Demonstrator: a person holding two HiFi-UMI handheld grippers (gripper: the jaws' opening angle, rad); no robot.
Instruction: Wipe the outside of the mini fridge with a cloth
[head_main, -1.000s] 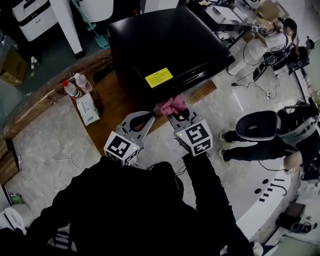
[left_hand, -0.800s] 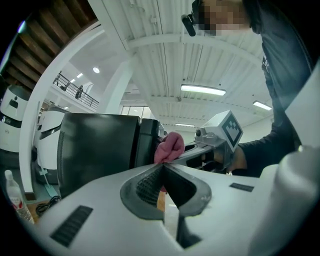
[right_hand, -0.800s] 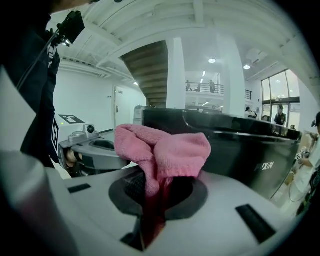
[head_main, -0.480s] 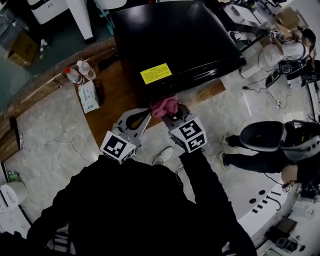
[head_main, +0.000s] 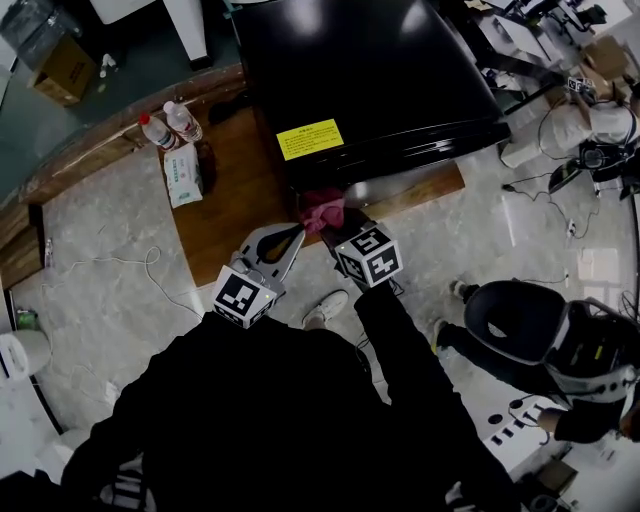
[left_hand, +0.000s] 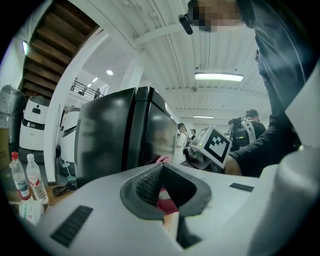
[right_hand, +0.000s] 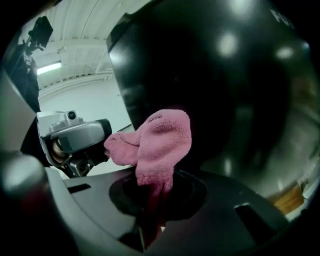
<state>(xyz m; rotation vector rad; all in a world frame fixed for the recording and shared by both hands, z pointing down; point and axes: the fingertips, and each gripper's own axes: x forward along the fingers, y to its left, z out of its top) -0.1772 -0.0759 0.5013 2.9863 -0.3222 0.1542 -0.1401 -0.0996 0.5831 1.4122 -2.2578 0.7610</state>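
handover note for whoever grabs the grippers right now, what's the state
Right gripper: shut on the pink cloth, which bunches out ahead of the jaws.
Left gripper: shut, nothing in it, held beside the right one.
Mini fridge: stands on the wooden platform. The cloth is low on its near face; contact can't be confirmed.
Done: cloth in hand and brought to the fridge. Nothing shows which faces are already wiped.
Left: probably work the cloth across the near face, then the sides and top.
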